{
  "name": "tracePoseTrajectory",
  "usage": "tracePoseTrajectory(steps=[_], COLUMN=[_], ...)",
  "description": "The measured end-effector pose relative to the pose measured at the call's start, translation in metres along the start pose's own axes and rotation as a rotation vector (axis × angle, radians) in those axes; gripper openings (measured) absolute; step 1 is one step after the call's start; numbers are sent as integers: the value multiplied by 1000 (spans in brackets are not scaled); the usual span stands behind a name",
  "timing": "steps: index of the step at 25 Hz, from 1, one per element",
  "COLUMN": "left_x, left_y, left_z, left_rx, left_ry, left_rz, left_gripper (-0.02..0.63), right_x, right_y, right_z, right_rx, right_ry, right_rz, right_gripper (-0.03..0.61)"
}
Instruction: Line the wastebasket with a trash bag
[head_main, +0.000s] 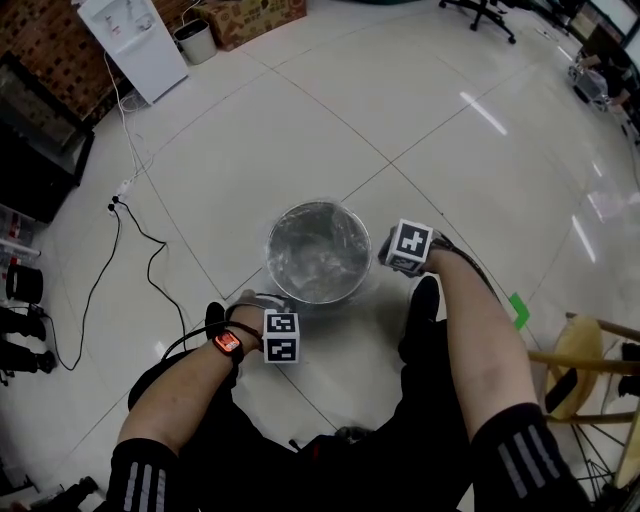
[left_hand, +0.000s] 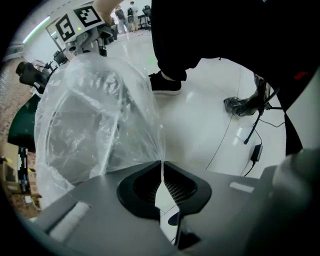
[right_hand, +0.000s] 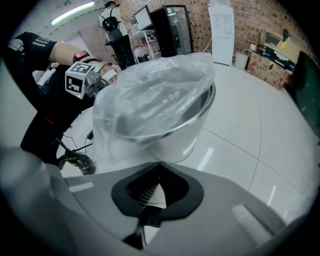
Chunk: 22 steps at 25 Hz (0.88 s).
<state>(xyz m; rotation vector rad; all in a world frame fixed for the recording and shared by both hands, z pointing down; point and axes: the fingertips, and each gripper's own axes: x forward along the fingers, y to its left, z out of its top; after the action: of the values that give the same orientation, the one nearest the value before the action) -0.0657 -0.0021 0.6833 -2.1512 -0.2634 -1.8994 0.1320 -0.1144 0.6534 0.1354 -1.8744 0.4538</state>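
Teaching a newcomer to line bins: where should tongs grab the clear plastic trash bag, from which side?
Take the clear plastic trash bag by its loose mouth edge, from above and outside the round shiny metal wastebasket, on opposite sides. There the film hangs free past the rim; the left tongs and right tongs pinch it so.

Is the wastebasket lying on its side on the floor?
No, the wastebasket stands upright on the floor, its round opening facing up with the trash bag inside it.
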Motion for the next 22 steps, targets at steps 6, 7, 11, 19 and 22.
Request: tracePoseTrajectory(steps=[6,7,11,19,22], left_x=[3,0,-5,-8,-7], left_y=[-1,0,2,-2,-1], left_z=[0,1,4,5,7], left_rx=[27,26,31,77,89], left_ry=[7,4,9,23,25], left_rz=[-1,1,8,10,16], left_gripper=[26,26,25,25,25], right_x=[-2,-8,-59,-115,-121], right_y=[-11,-15,-29,-15,-7], right_z=[-7,-7,19,91,118], right_rx=[28,55,309,551,521], right_ry=[18,-9,-310,-727,-788], right_rz=[6,7,96,382,407], right_gripper=[8,10,90,91,175])
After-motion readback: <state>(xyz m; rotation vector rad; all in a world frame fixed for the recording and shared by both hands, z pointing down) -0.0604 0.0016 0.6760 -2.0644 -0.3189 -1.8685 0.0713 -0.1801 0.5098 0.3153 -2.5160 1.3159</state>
